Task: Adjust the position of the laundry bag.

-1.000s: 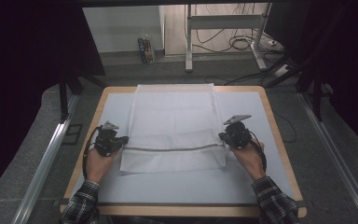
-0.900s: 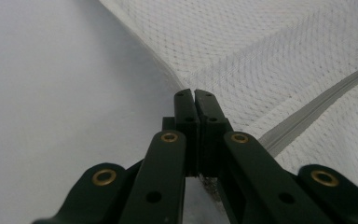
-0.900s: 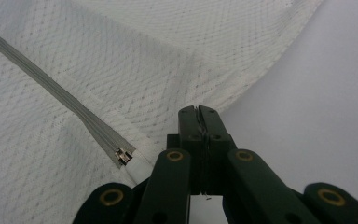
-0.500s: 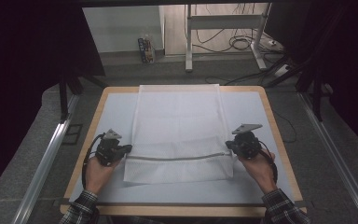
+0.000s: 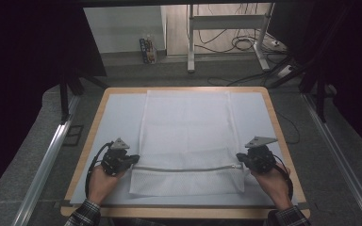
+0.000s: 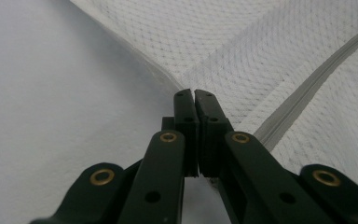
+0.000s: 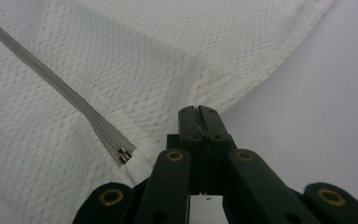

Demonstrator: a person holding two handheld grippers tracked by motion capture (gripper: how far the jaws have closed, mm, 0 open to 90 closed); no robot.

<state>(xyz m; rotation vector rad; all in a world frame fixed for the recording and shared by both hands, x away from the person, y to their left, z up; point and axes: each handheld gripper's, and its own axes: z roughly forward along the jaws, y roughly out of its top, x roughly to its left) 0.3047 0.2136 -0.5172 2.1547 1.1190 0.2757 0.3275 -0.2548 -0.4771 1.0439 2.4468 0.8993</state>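
My left tool [image 5: 133, 160] and right tool [image 5: 239, 158] are clamped, probably on the mesh bag's [image 5: 186, 127] edges; I should pull evenly toward six o'clock, keeping the zipper [image 5: 184, 168] straight.

mesh bag [image 5: 187, 136]: white netted cloth, matt
zip [image 7: 65, 100]: grey woven tape, metal slider
table [image 5: 273, 117]: pale matt top, wooden rim
tongs [image 6: 193, 100]: black matt plastic, brass rivets

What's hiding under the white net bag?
Under the mesh bag lies the pale blue mat, which faintly shows through the netting. Whether anything small sits beneath its folded near part by the zipper can't be seen.
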